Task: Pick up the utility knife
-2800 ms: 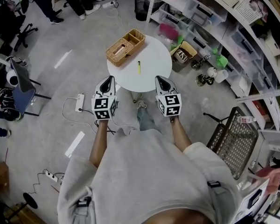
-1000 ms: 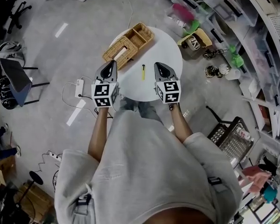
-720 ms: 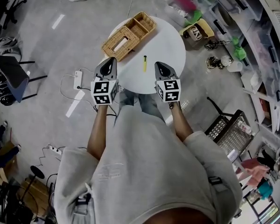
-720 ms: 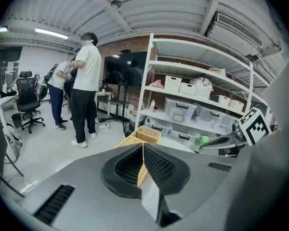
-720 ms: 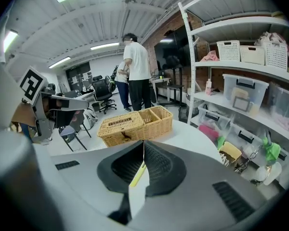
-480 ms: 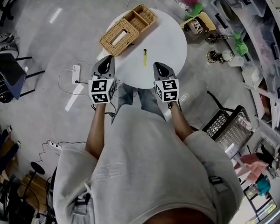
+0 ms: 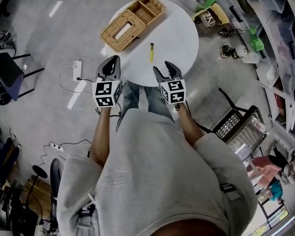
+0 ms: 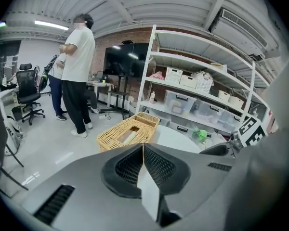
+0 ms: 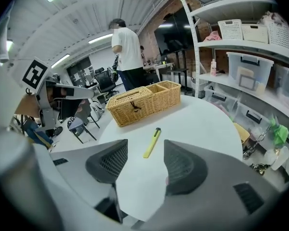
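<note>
Head view, utility knife [image 7: 151,52]: yellow body with a black far end; lies flat near the middle of the round white counter [image 7: 182,33], touching no gripper.
Right gripper view, utility knife [image 9: 152,142]: seen on the counter [image 9: 207,124] through the gap between the jaws, farther off than the jaw tips.
Right gripper [image 7: 163,69] [image 9: 144,153]: released; jaws have just been opening and stand wide apart with nothing between the pads; held over the near counter edge.
Left gripper [image 7: 114,60] [image 8: 143,147]: clenched, jaws pressed together on nothing; at the near left counter edge.
Wicker basket [image 7: 132,21] [image 9: 144,100] [image 8: 130,131]: on the far left of the counter, apart from the knife.
Shelves [image 7: 285,28]: right of the counter.
</note>
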Action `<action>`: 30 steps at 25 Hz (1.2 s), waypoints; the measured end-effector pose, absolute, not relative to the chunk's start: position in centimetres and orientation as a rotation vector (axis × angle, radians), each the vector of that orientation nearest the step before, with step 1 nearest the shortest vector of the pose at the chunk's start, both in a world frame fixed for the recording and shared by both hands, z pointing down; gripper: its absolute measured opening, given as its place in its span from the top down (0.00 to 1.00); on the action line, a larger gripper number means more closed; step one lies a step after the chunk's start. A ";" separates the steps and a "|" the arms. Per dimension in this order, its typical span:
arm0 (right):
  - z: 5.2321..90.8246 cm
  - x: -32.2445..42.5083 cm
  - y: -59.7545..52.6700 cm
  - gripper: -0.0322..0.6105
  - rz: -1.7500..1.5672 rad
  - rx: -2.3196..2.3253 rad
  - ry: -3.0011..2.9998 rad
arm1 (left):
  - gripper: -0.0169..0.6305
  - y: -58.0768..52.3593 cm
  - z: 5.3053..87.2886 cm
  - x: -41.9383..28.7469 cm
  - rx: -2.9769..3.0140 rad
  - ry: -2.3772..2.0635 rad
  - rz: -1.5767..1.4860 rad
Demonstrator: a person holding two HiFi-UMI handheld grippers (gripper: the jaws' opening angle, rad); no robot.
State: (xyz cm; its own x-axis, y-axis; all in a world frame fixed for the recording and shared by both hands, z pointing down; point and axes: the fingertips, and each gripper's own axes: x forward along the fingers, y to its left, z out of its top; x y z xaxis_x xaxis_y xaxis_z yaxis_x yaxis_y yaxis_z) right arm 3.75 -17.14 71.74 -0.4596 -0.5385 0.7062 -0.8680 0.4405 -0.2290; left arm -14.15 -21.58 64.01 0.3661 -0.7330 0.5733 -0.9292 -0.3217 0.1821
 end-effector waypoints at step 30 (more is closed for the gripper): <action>80.7 1.2 -23.8 0.74 0.803 1.173 -1.861 | 0.94 -20.5 64.9 -15.7 2.088 -1.456 0.539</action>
